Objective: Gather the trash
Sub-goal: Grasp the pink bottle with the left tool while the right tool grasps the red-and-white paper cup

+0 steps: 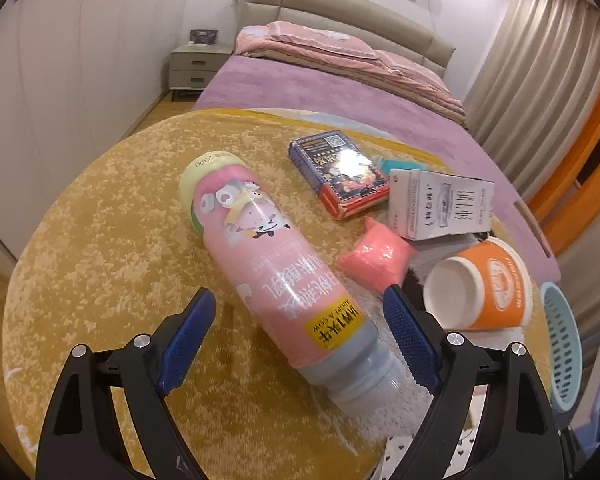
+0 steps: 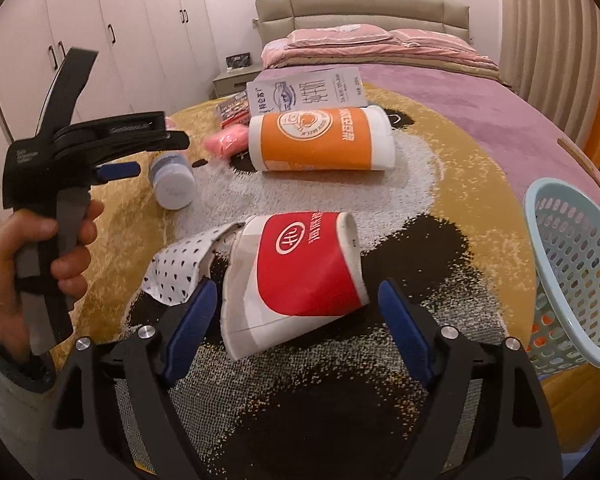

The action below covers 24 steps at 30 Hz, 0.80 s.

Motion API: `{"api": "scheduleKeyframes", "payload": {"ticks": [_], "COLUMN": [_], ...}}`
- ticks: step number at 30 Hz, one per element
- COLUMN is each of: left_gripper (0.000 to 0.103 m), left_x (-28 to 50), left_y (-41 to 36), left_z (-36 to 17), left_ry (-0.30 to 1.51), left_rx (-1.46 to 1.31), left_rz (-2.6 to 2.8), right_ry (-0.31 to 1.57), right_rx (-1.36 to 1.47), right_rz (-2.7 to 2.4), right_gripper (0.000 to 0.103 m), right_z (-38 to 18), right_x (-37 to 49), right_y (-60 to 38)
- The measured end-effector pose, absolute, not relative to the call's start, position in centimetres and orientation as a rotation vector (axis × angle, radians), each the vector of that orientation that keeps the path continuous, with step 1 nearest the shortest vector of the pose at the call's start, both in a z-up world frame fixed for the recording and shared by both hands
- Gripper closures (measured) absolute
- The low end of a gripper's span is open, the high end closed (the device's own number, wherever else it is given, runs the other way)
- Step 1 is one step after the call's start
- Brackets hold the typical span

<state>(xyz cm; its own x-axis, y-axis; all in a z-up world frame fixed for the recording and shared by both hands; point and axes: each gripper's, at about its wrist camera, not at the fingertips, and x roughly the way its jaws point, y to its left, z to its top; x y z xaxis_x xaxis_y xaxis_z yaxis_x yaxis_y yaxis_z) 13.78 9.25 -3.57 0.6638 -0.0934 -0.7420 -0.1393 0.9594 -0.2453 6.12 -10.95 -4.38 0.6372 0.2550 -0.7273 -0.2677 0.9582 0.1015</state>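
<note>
A pink yogurt bottle [image 1: 272, 256] lies on the round panda rug [image 1: 100, 220], its capped end between the pads of my open left gripper [image 1: 300, 308]. The bottle's end also shows in the right wrist view [image 2: 172, 184], beside the left gripper [image 2: 120, 170]. My right gripper [image 2: 298, 296] is open around a crushed red and white paper cup [image 2: 300, 276] lying on its side. An orange cup [image 1: 488, 288] [image 2: 320, 140], a white carton [image 1: 440, 204] [image 2: 306, 90], a pink wrapper [image 1: 374, 254] [image 2: 226, 142], a dark box [image 1: 340, 172] and a dotted paper scrap [image 2: 180, 268] lie around.
A light blue perforated basket [image 2: 572, 268] [image 1: 564, 344] stands on its side at the rug's right edge. A bed with purple cover [image 1: 340, 92] lies behind the rug. A nightstand [image 1: 196, 64] and white wardrobes [image 2: 100, 40] are to the left.
</note>
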Motion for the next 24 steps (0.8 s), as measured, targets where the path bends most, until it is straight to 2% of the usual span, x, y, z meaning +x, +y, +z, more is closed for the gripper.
{"api": "scheduleKeyframes", "payload": {"ticks": [12, 15, 16, 20, 24], "left_gripper": [0.020, 0.028, 0.032, 0.042, 0.048], "left_x": [15.0, 15.0, 14.9, 14.3, 13.3], "left_y": [8.5, 8.2, 8.1, 8.4, 8.7], "left_z": [-4.0, -4.0, -4.0, -3.9, -3.9], "left_ry": [0.874, 0.879, 0.881, 0.877, 0.868], "left_rx": [-0.263, -0.263, -0.270, -0.313, -0.343], "left_rz": [0.074, 0.060, 0.047, 0.011, -0.025], "right_ry": [0.814, 0.792, 0.788, 0.782, 0.758], "right_rx": [-0.112, -0.139, -0.141, -0.117, -0.065], "right_rz": [0.253, 0.237, 0.235, 0.224, 0.223], "right_gripper": [0.024, 0.025, 0.030, 0.030, 0.030], "right_z": [-4.9, -4.9, -4.7, -4.6, -4.0], "right_x": [6.2, 6.0, 5.9, 6.1, 6.1], "right_y": [-9.8, -9.5, -9.6, -10.4, -12.1]}}
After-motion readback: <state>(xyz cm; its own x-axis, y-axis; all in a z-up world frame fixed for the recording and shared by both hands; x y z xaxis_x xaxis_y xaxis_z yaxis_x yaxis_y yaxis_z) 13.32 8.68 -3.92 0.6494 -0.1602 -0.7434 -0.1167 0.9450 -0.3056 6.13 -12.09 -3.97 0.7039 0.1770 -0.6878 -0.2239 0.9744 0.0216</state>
